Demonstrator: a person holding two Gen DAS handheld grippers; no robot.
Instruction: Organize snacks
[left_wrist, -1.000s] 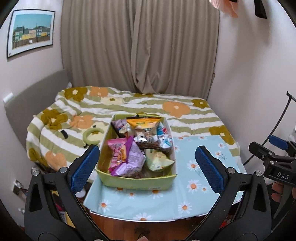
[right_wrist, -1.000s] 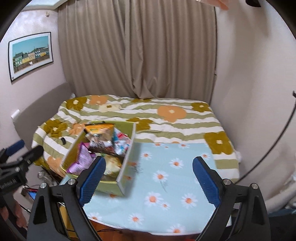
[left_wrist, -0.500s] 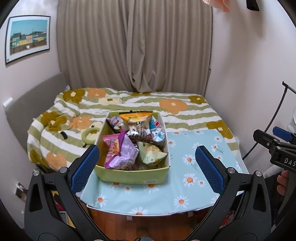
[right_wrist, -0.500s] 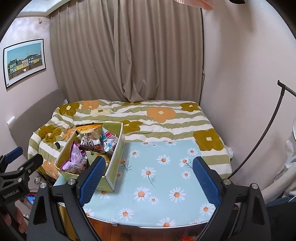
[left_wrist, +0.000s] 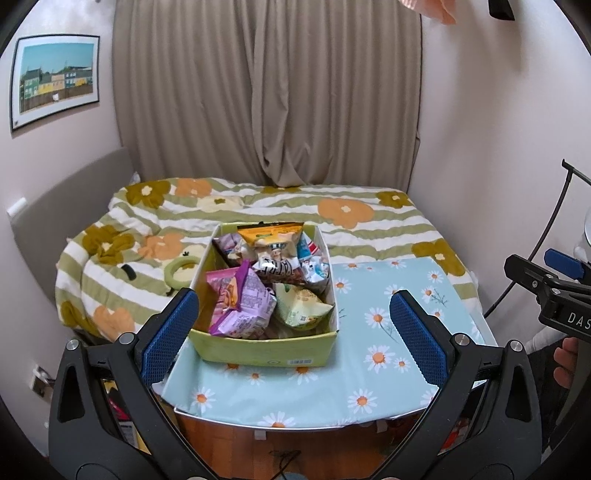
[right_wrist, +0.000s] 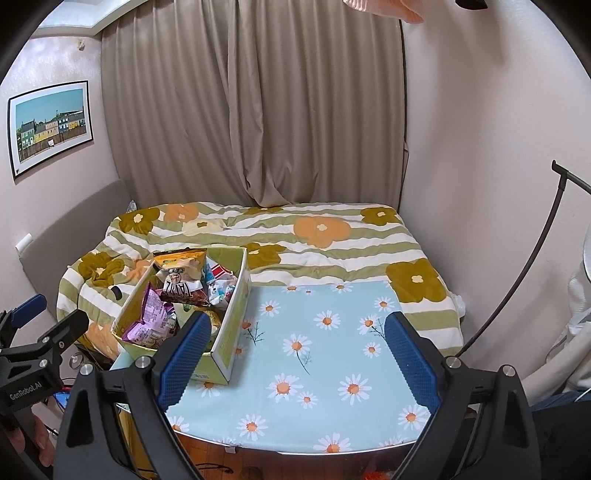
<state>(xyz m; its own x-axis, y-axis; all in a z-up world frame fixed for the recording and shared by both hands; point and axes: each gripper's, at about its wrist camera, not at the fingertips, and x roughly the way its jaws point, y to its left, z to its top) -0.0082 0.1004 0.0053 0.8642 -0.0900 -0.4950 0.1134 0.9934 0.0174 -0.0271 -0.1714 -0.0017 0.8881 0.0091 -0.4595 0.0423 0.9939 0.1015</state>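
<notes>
Left view: left gripper (left_wrist: 293, 334), lower centre, jaws spread wide and empty, framing a green box (left_wrist: 264, 347) of snacks (left_wrist: 242, 304) at frame centre. The box sits on the left part of a daisy-print table (left_wrist: 388, 354); a floral bed (left_wrist: 347, 216) lies behind. Right view: right gripper (right_wrist: 295, 356), lower centre, jaws likewise wide apart, holding nothing, above the bare cloth; the box appears at centre left. Packet labels are mostly too small to read; a purple pack (right_wrist: 149, 319) lies nearest the lens
</notes>
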